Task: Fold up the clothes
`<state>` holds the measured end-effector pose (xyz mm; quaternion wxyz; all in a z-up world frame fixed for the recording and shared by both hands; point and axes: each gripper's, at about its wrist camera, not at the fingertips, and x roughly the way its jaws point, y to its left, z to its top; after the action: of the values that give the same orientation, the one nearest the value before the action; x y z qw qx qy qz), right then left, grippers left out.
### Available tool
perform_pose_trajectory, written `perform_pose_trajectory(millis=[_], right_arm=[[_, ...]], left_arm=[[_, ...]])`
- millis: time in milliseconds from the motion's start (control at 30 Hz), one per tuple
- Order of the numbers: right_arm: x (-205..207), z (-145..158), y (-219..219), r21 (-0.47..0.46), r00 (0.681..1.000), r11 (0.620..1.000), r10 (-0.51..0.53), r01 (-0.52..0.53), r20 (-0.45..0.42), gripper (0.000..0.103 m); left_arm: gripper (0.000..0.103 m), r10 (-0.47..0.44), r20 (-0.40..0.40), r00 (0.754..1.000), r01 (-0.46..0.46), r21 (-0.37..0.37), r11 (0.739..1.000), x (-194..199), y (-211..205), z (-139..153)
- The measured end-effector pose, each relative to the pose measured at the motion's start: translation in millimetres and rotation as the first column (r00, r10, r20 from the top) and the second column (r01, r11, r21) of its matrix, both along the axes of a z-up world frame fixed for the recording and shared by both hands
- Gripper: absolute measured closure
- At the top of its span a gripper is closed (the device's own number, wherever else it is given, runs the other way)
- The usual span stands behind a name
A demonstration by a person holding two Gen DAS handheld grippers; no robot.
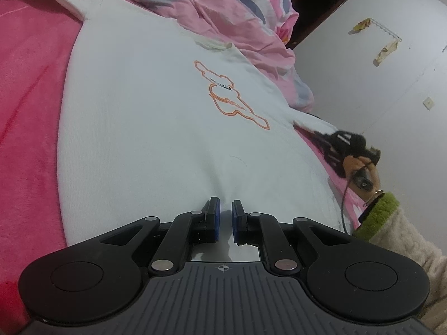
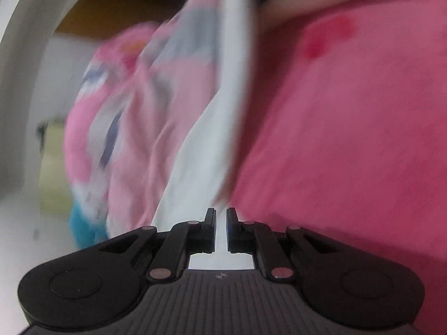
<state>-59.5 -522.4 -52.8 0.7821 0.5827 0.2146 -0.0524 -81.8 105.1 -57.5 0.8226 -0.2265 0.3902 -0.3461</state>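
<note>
A white sweatshirt [image 1: 139, 111] with an orange outline print [image 1: 229, 95] lies flat on a pink bed cover [image 1: 28, 97]. My left gripper [image 1: 225, 203] sits at its near edge, shut on a pinch of the white fabric, which puckers toward the blue pads. At the right, my right gripper [image 1: 321, 136] grips the tip of the white sleeve [image 1: 310, 121], held by a hand. The right wrist view is blurred. There my right gripper [image 2: 220, 212] is shut on the white sleeve [image 2: 204, 139], which stretches away up the frame.
A crumpled pink patterned quilt [image 1: 237, 14] lies beyond the sweatshirt. A white wall with a small wire rack [image 1: 385, 36] and dark wooden furniture [image 1: 315, 2] stand at the far right. A cream fleece sleeve with a green cuff [image 1: 385, 209] reaches in from the right.
</note>
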Motion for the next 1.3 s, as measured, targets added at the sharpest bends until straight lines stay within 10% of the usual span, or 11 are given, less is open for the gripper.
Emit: perform_pose_trajectory(millis=[233, 433, 600, 933, 1300], right_arm=[[84, -17, 70, 0.041, 0.957, 0.963, 0.268, -0.265, -0.106, 0.086], [79, -3, 35, -0.067, 0.993, 0.998, -0.019, 0.011, -0.116, 0.092], [23, 24, 29, 0.016, 0.996, 0.996, 0.088, -0.088, 0.01, 0.09], [-46, 22, 156, -0.06, 0.796, 0.794, 0.599, -0.605, -0.093, 0.089], [-116, 25, 160, -0.09, 0.757, 0.755, 0.63, -0.65, -0.174, 0.089]], left_arm=[[0.093, 0.006, 0.004, 1.0, -0.006, 0.006, 1.0, -2, -1, 0], [0.093, 0.0, 0.002, 1.0, 0.0, 0.0, 1.0, 0, 0, -1], [0.093, -0.003, -0.007, 1.0, 0.003, -0.01, 1.0, 1, 2, -1], [0.093, 0.006, -0.019, 1.0, -0.006, -0.014, 1.0, 0, 2, 0], [0.093, 0.009, -0.037, 0.999, -0.01, -0.029, 1.0, 1, 5, -1]])
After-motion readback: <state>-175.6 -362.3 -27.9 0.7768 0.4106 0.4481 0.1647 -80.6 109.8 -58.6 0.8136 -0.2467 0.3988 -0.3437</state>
